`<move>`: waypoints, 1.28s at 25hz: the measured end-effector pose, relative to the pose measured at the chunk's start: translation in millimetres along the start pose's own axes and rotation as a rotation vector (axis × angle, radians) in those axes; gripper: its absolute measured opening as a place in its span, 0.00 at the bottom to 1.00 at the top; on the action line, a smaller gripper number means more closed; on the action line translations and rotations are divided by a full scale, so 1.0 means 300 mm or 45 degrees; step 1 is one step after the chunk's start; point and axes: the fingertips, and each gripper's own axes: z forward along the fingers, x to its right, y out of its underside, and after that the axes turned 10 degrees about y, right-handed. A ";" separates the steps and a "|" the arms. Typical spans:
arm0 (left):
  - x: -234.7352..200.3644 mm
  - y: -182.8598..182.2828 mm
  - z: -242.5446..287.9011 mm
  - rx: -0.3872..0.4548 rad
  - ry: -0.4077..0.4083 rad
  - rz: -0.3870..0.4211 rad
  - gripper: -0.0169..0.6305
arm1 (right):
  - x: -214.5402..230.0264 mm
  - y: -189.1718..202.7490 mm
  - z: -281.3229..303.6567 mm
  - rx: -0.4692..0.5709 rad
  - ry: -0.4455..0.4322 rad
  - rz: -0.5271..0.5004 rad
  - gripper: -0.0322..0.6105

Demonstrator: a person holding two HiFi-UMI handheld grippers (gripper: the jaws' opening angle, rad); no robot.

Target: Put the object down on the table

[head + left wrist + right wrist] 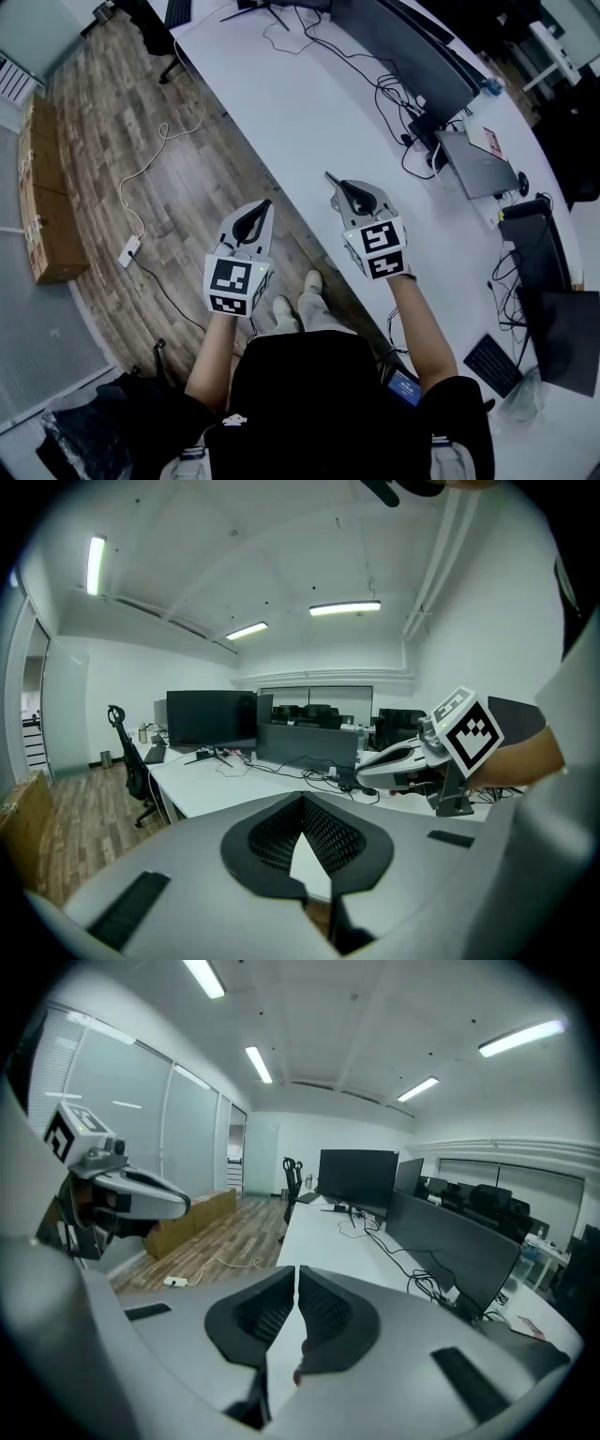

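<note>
The object cannot be picked out in any view, and neither tool has anything between its jaws. The right tool (335, 184) hangs above the near edge of the white bench (309, 112), its jaws pressed together with only a thin slit between the pads. The left tool (265, 207) is just beside it, over the wooden floor (178, 178), its tips likewise meeting. Farther along the bench stand dark monitors (412, 47), loose cables (389, 94) and a closed laptop (473, 161). Cardboard boxes (42, 197) and a power strip (129, 250) lie on the floor.
</note>
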 end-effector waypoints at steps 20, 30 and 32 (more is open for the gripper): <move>-0.016 -0.322 -0.249 0.217 -0.077 0.160 0.05 | -0.012 -0.466 -0.306 0.395 0.088 0.045 0.09; -0.008 -0.478 -0.348 0.329 -0.098 0.253 0.05 | -0.035 -0.597 -0.401 0.523 0.090 0.063 0.09; -0.005 -0.498 -0.360 0.343 -0.098 0.260 0.05 | -0.033 -0.613 -0.416 0.539 0.098 0.069 0.09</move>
